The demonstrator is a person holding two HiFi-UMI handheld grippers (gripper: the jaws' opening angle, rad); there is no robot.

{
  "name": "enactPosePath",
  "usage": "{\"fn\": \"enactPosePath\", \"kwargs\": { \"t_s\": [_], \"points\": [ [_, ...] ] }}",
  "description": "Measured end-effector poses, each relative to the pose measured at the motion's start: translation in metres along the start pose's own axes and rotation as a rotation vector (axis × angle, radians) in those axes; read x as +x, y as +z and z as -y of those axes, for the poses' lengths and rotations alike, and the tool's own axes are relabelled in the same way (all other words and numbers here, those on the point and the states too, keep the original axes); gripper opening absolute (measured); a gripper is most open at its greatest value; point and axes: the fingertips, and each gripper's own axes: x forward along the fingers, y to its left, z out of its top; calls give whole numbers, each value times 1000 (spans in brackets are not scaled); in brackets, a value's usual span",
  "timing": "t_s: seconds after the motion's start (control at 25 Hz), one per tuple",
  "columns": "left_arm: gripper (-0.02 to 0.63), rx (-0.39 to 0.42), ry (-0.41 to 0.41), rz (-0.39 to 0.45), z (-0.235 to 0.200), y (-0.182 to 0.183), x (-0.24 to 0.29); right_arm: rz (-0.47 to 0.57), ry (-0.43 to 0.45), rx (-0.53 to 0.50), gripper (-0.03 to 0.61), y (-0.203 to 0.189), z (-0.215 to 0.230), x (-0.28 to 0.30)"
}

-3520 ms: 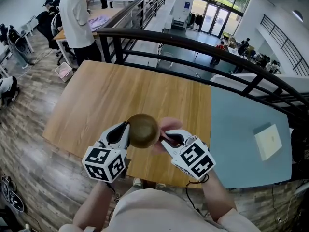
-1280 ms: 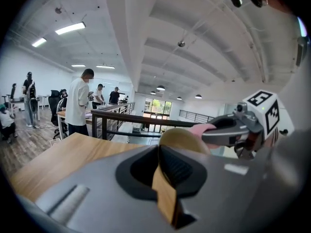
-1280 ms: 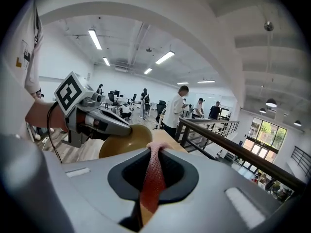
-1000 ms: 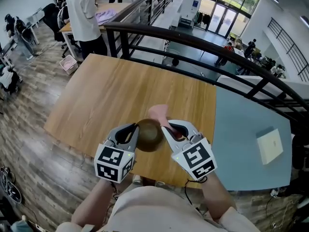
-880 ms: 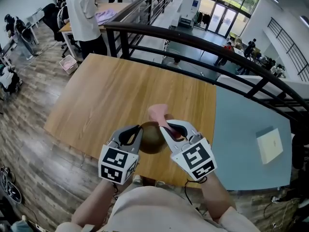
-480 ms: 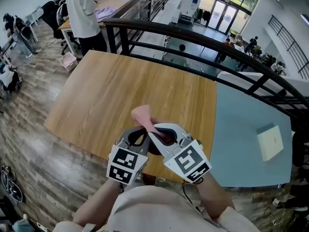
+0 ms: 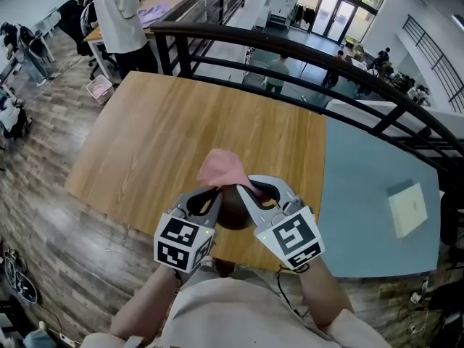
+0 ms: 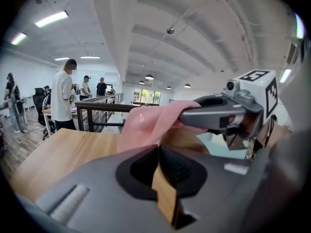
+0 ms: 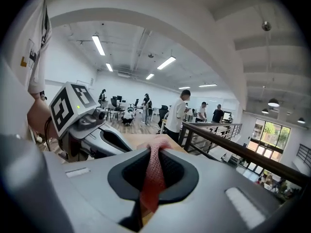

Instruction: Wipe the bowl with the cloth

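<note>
I hold a dark brown wooden bowl (image 7: 232, 210) above the near edge of the wooden table (image 7: 167, 129). My left gripper (image 7: 215, 196) is shut on the bowl's rim, and a strip of that rim (image 8: 164, 198) shows between its jaws in the left gripper view. My right gripper (image 7: 243, 191) is shut on a pink cloth (image 7: 220, 168). The cloth drapes over the top of the bowl and hides most of it. In the right gripper view the cloth (image 9: 153, 174) is pinched between the jaws, with the left gripper (image 9: 107, 140) close by.
A blue-grey table (image 7: 362, 194) adjoins the wooden one on the right and bears a white pad (image 7: 406, 209). A black railing (image 7: 290, 49) runs behind both tables. A person in a white shirt (image 7: 127, 13) stands at the far left.
The cloth has shifted left from the bowl's right side onto its top and spread out. Both grippers drew closer together, and the bowl is now mostly covered.
</note>
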Motion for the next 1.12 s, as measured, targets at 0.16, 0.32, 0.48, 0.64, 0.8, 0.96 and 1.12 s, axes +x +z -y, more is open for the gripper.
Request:
{"fn": "enactPosePath", "kwargs": {
  "t_s": [0.16, 0.32, 0.48, 0.64, 0.8, 0.96, 1.12],
  "points": [
    [15, -43, 2, 3, -11, 1, 7, 7, -70, 57, 15, -6, 24, -4],
    [15, -90, 4, 3, -21, 4, 15, 14, -109, 162, 15, -17, 47, -9],
    [15, -126, 2, -16, -31, -1, 30, -6, -148, 227, 15, -35, 66, -10],
    [15, -185, -8, -40, -44, -11, 50, -29, -184, 270, 15, -54, 83, -6],
    [15, -254, -14, -73, -60, -27, 73, -61, -205, 305, 15, -76, 95, 1],
    [15, -296, -1, -106, -78, -41, 93, -94, -206, 347, 15, -99, 100, 12],
    [15, -340, 9, -137, -99, -53, 113, -123, -198, 399, 15, -123, 102, 30]
  ]
}}
